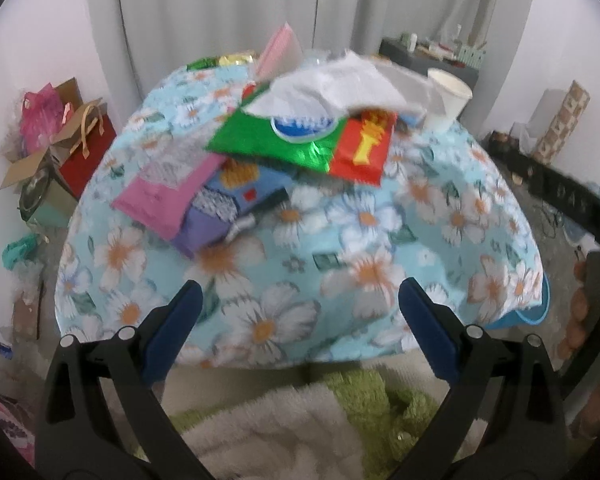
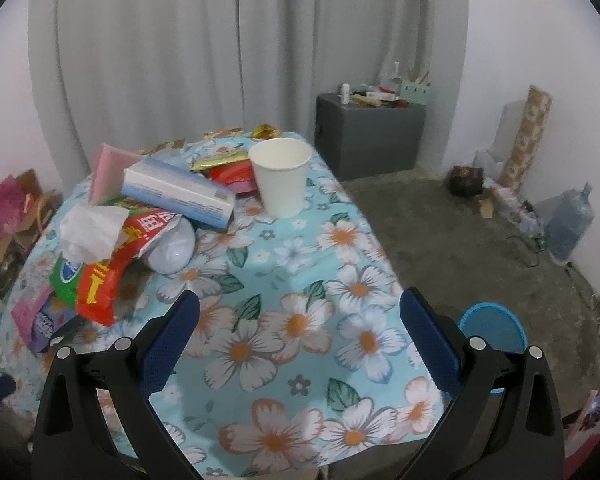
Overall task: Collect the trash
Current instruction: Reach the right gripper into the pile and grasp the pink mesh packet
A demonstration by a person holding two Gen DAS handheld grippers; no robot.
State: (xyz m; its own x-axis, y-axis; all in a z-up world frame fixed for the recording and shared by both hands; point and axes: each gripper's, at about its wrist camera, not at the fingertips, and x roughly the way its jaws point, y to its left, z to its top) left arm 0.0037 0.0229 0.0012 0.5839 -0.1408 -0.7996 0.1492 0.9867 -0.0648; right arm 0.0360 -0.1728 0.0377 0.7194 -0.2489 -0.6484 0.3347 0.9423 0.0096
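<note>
The right wrist view alone shows the round blue plastic bin (image 2: 496, 320) on the grey floor beside the table with the light-blue floral cloth (image 2: 300, 320), and a long white-and-blue cardboard box (image 2: 180, 192) atop the litter. The left wrist view alone shows a flat pink packet (image 1: 168, 196) and the fuzzy green-and-cream fabric (image 1: 300, 420) below. Both show the crumpled white tissue (image 1: 340, 84), glossy green foil wrapper (image 1: 268, 140), red snack bag (image 1: 362, 148) and upright white paper cup (image 2: 280, 176). The left gripper (image 1: 300, 300) and right gripper (image 2: 300, 312) hang spread wide, holding nothing, short of the heap.
</note>
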